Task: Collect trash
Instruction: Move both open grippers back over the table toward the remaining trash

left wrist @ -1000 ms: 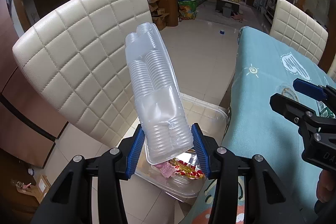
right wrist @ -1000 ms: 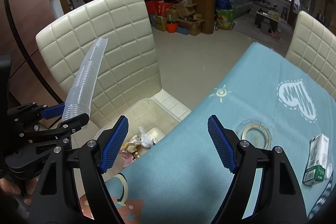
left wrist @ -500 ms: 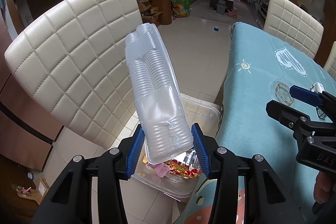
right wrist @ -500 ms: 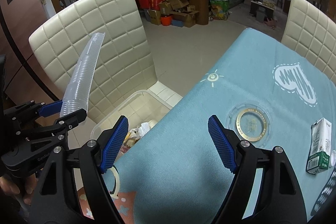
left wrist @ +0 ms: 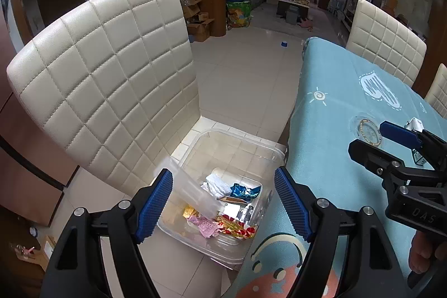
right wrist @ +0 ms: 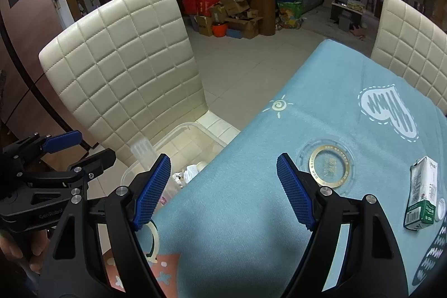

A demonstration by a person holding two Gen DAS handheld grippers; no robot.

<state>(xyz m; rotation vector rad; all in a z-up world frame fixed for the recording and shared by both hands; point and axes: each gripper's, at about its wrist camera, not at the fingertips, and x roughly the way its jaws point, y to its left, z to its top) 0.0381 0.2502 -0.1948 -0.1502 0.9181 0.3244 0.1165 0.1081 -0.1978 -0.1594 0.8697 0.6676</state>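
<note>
1. Two claws are in my feeds: my left claw (left wrist: pixel 223 203) is released, jaws spread wide, hanging over the clear plastic bin (left wrist: pixel 245 143) that sits on the chair seat.
2. I see the sleeve of stacked plastic cups (left wrist: pixel 195 193), blurred, slanting down into the bin with its lower end among the wrappers (left wrist: pixel 223 224), free of both blue pads.
3. My right claw (right wrist: pixel 223 186) is also released, gripping nothing, poised above the edge of the worktop (right wrist: pixel 321 116) with its blue cloth.
4. I see a milk carton (right wrist: pixel 421 193) lying on the worktop well to the right, near a gold-ringed glass coaster (right wrist: pixel 329 166).
5. I see the cream quilted chair (left wrist: pixel 106 80) backing the bin.
</note>
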